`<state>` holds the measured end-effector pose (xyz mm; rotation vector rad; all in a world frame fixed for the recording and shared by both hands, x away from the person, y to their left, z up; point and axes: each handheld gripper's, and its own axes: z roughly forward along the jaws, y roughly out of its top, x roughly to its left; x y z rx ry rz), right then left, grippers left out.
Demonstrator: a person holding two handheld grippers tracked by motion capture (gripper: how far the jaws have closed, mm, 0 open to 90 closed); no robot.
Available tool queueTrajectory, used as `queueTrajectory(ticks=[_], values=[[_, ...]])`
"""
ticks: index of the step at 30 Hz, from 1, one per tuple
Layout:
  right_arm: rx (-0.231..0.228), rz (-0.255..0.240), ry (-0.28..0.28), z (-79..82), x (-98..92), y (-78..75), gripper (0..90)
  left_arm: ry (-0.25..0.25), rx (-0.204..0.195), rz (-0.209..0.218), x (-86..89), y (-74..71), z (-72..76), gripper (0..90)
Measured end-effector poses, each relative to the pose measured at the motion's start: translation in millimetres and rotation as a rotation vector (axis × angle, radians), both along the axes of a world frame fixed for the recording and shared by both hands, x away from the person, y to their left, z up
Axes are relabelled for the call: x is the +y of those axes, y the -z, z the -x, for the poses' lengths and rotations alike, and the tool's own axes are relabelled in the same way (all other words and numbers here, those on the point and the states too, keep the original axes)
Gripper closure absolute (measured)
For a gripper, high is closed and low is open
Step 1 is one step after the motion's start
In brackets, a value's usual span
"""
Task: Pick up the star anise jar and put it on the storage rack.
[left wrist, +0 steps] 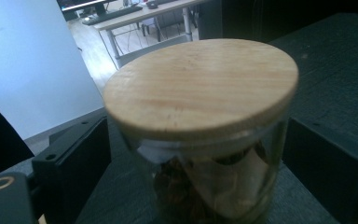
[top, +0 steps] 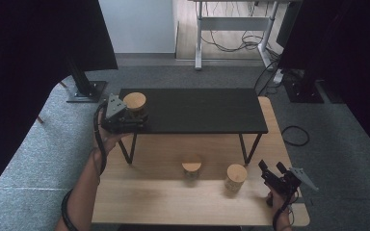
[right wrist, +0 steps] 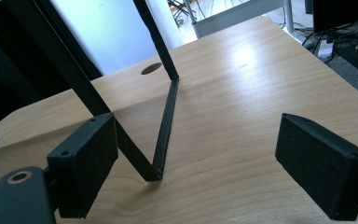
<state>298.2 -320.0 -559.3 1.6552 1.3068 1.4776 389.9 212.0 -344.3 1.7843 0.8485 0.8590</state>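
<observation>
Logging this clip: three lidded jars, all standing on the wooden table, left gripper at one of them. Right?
Not quite. Two jars stand on the wooden table; the third jar, between the left gripper's jaws, stands on the black shelf, as the high view shows.

Dim room, daylight coming from the far side

The high view is dark at both upper corners and soft throughout; the wooden table (top: pixel 164 202) shows faint shadows under the jars. In the left gripper view the jar lid (left wrist: pixel 200 86) is close and slightly blurred, the bright wall washed out. In the right gripper view a glare patch lies on the tabletop.
</observation>
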Motion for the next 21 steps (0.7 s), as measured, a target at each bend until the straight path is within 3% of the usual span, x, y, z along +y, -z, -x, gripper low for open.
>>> queueTrajectory(ticks=[10, 21], values=[[-0.001, -0.002, 0.004, 0.8, 0.4, 0.1, 12.4, 0.0, 0.001, 0.006, 7.9, 4.8, 15.4, 6.5], [-0.001, -0.002, 0.001, 1.3, 0.6, 0.1, 12.4, 0.0, -0.015, 0.033, 20.8, 9.3, 42.9, 6.8]])
